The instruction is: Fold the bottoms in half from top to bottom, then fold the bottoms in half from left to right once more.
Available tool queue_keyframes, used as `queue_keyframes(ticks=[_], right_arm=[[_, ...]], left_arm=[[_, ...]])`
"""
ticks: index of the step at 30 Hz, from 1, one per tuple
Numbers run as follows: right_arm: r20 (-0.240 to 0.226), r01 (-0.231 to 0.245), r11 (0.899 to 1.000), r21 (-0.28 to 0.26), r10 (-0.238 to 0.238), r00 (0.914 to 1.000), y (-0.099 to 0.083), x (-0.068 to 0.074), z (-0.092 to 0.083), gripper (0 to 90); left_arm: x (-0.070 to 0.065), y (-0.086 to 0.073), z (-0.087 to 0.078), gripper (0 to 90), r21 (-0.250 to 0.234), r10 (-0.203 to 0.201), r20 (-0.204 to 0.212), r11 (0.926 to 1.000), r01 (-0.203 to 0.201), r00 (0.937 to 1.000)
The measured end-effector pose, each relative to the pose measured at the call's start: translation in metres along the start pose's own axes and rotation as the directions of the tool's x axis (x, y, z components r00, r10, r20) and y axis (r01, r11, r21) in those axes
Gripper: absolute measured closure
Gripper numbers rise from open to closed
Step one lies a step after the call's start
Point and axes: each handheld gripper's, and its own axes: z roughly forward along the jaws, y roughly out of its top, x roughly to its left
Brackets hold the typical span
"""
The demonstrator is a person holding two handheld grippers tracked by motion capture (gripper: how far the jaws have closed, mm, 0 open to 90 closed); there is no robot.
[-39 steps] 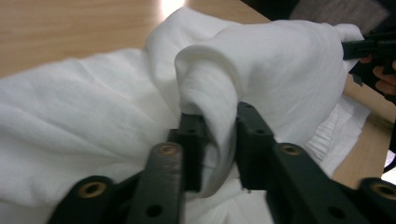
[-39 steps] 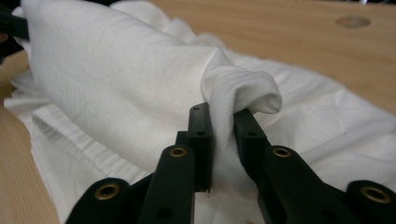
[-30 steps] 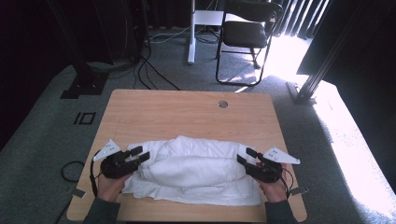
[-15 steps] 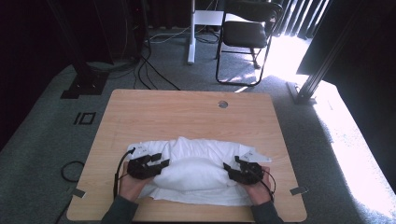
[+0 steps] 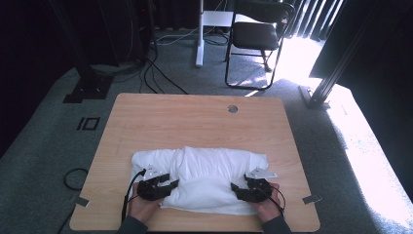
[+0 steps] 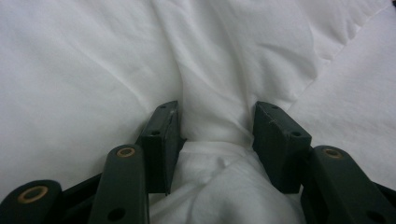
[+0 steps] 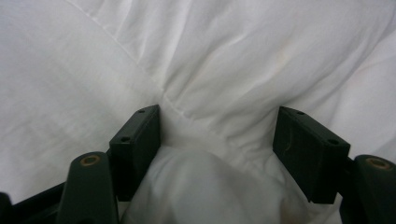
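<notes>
Cloth [image 5: 204,178], white and bulky, lies folded across the lower middle of the high view, on the near half of the worktop [image 5: 195,117]. You've got one gripper at each near corner so the fold stays square and both ends move together.

Left gripper [image 5: 163,185], lower left of the bundle: in its own view the fingers [image 6: 161,135] pinch a thick bunch of the cloth, fabric squeezed into a waist between the pads. Holding several layers is why they stand half spread rather than pressed together.

Right gripper [image 5: 243,191], lower right of the bundle: its jaws have just been opening. A hump of cloth sits between the fingers [image 7: 140,140]; the left pad touches it, the right pad looks just clear, though the white-on-white makes that hard to call. I'd read it as a release.

Both hands [image 5: 143,204] rest low on the worktop edge, so the cloth isn't lifted.
</notes>
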Motion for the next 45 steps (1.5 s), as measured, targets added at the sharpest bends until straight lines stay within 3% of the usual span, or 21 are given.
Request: queue_keyframes(ticks=[13, 18, 26, 28, 31, 34, 35, 37, 38, 40, 41, 42, 44, 45], right_arm=[[0.027, -0.037, 0.999, -0.03, 0.038, 0.9989, 0.03, -0.022, 0.039, 29.8], [0.011, -0.061, 0.997, -0.049, 0.062, 0.998, 0.038, -0.03, 0.05, 28.3], [0.032, -0.069, 0.996, -0.062, 0.071, 0.997, 0.052, -0.033, 0.049, 29.6], [0.031, -0.072, 0.992, -0.105, 0.076, 0.9967, 0.061, -0.032, 0.041, 32.9], [0.022, -0.061, 0.984, -0.168, 0.065, 0.9976, 0.076, -0.024, 0.026, 45.2], [0.019, -0.015, 0.976, -0.218, 0.019, 0.9996, 0.088, -0.009, 0.017, 48.9], [0.013, 0.002, 0.974, -0.225, 0.001, 0.9999, 0.092, -0.004, 0.016, 49.0], [0.001, 0.031, 0.973, -0.229, -0.032, 0.9995, 0.098, 0.007, 0.017, 48.8], [-0.007, 0.041, 0.972, -0.231, -0.043, 0.999, 0.1, 0.012, 0.02, 48.4], [-0.012, 0.063, 0.973, -0.224, -0.067, 0.9977, 0.104, 0.021, 0.028, 48.5], [-0.016, 0.065, 0.974, -0.218, -0.07, 0.9974, 0.104, 0.023, 0.032, 49.0], [-0.022, 0.073, 0.975, -0.211, -0.079, 0.9966, 0.105, 0.027, 0.039, 50.4], [-0.022, 0.072, 0.977, -0.199, -0.078, 0.9967, 0.106, 0.031, 0.047, 50.4], [-0.028, 0.068, 0.978, -0.195, -0.075, 0.9968, 0.106, 0.032, 0.051, 50.1]], left_arm=[[0.032, 0.03, 0.026, 52.7, -0.012, -0.03, -0.084, 0.9995, 0.029, 0.996], [0.042, 0.036, 0.032, 52.3, -0.02, -0.042, -0.103, 0.999, 0.04, 0.9938], [0.054, 0.05, 0.021, 46.5, -0.063, -0.073, -0.112, 0.9958, 0.067, 0.991], [0.057, 0.055, 0.013, 45.7, -0.085, -0.085, -0.129, 0.9936, 0.075, 0.988], [0.065, 0.06, -0.002, 44.7, -0.128, -0.098, -0.186, 0.9889, 0.075, 0.9776], [0.078, 0.059, -0.015, 43.8, -0.161, -0.154, -0.225, 0.9797, 0.12, 0.9619], [0.084, 0.058, -0.019, 43.7, -0.162, -0.176, -0.248, 0.9772, 0.138, 0.9526], [0.092, 0.055, -0.022, 42.3, -0.154, -0.199, -0.272, 0.9749, 0.161, 0.9415], [0.098, 0.052, -0.025, 42.2, -0.158, -0.223, -0.287, 0.9702, 0.184, 0.9316], [0.106, 0.049, -0.027, 39.6, -0.151, -0.251, -0.304, 0.9653, 0.214, 0.919], [0.113, 0.046, -0.028, 38.1, -0.143, -0.278, -0.301, 0.9588, 0.245, 0.9121], [0.116, 0.045, -0.029, 37.3, -0.138, -0.291, -0.29, 0.9555, 0.261, 0.9118], [0.119, 0.043, -0.028, 31.8, -0.135, -0.302, -0.317, 0.9526, 0.273, 0.8989], [0.122, 0.042, -0.029, 29.7, -0.138, -0.322, -0.272, 0.9458, 0.294, 0.9071]])
